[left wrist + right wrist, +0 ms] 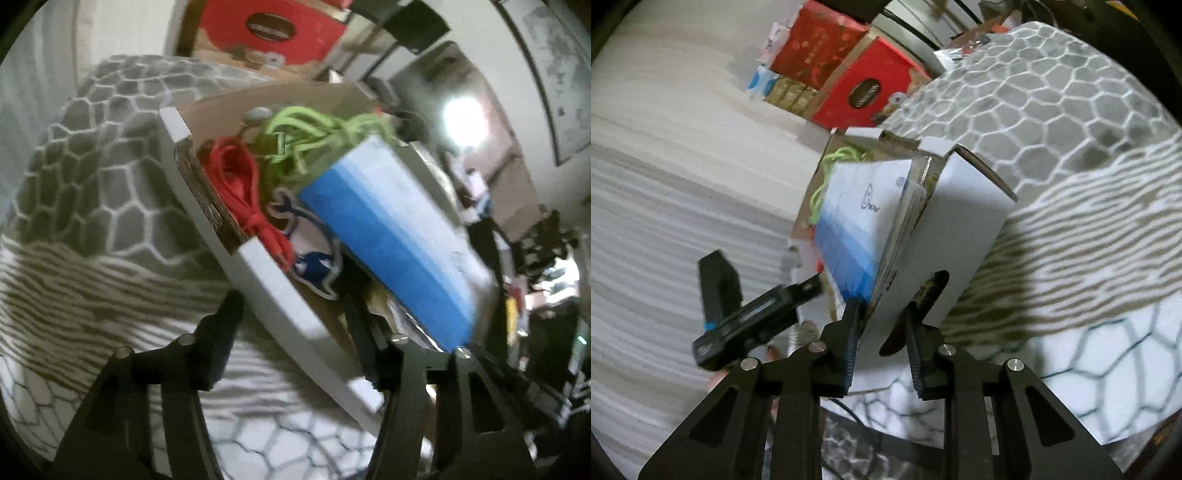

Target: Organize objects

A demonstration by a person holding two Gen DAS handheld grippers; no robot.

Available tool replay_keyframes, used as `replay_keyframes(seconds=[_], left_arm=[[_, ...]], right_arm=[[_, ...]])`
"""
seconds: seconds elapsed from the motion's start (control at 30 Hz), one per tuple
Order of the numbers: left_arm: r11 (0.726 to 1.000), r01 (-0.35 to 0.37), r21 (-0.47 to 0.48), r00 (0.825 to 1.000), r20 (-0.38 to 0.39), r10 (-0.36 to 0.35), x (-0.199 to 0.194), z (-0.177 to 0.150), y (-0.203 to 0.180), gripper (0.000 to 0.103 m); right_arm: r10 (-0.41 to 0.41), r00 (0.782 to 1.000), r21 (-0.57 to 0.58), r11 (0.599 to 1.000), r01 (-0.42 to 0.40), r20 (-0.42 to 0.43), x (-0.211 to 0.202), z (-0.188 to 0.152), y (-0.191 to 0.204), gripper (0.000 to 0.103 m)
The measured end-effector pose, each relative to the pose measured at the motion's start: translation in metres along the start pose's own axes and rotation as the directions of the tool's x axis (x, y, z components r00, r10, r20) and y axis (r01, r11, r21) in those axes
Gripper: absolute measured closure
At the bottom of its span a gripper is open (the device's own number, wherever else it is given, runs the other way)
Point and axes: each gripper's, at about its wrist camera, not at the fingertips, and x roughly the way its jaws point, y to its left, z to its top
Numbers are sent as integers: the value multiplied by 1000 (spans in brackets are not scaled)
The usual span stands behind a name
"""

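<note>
A white cardboard box (266, 291) is held tilted above a patterned bed. It holds a blue-and-white carton (388, 236), a red cord (243, 192), green cords (314, 136) and a blue-and-white sticker (314, 266). My left gripper (295, 317) straddles the box's long side wall and grips it. My right gripper (881, 317) is shut on the box's end wall (945, 251), one finger inside by the carton (864, 221) and one at the handle hole. The left gripper's body (738, 317) shows in the right wrist view.
A grey and white honeycomb and striped bedspread (1071, 155) lies under the box. Red gift boxes (864, 88) are stacked beyond it by a white wall. A dark cluttered room lies to the right in the left wrist view (546, 277).
</note>
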Motion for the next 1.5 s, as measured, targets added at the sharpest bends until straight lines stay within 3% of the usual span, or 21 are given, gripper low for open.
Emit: replay_keyframes(seconds=[0.1, 0.23, 0.37, 0.57, 0.7, 0.83, 0.93, 1.2, 1.37, 1.5], left_arm=[[1000, 19, 17, 999, 31, -19, -16, 4, 0, 36], [998, -33, 44, 993, 111, 28, -47, 24, 8, 26], [996, -78, 35, 980, 186, 70, -62, 57, 27, 24], [981, -162, 109, 977, 156, 144, -30, 89, 34, 24], [968, -173, 184, 981, 119, 153, -5, 84, 25, 34], [955, -171, 244, 984, 85, 154, 6, 79, 9, 75], [954, -198, 227, 979, 85, 184, 6, 77, 7, 79], [958, -202, 205, 979, 67, 192, -1, 59, 0, 80], [966, -231, 116, 969, 112, 219, -19, 32, 3, 79], [965, -237, 111, 966, 132, 222, -23, 2, 3, 77]], right_arm=[[-26, 1000, 1, 1000, 26, -13, 1, 7, -8, 79], [-49, 998, -17, 999, 49, -24, 4, 18, -6, 79], [-81, 996, -44, 996, 80, -32, 4, 25, -4, 79], [-141, 989, -88, 987, 137, -44, -1, 36, -7, 79], [-173, 984, -115, 979, 167, -48, -3, 41, -9, 79], [-197, 979, -132, 973, 188, -53, -4, 46, -10, 79], [-215, 975, -147, 968, 206, -49, -4, 50, -9, 79], [-280, 960, -194, 943, 271, -23, 1, 65, -4, 79], [-307, 951, -267, 921, 284, -45, 13, 79, 1, 78], [-306, 950, -308, 911, 275, -58, 21, 90, 4, 78]])
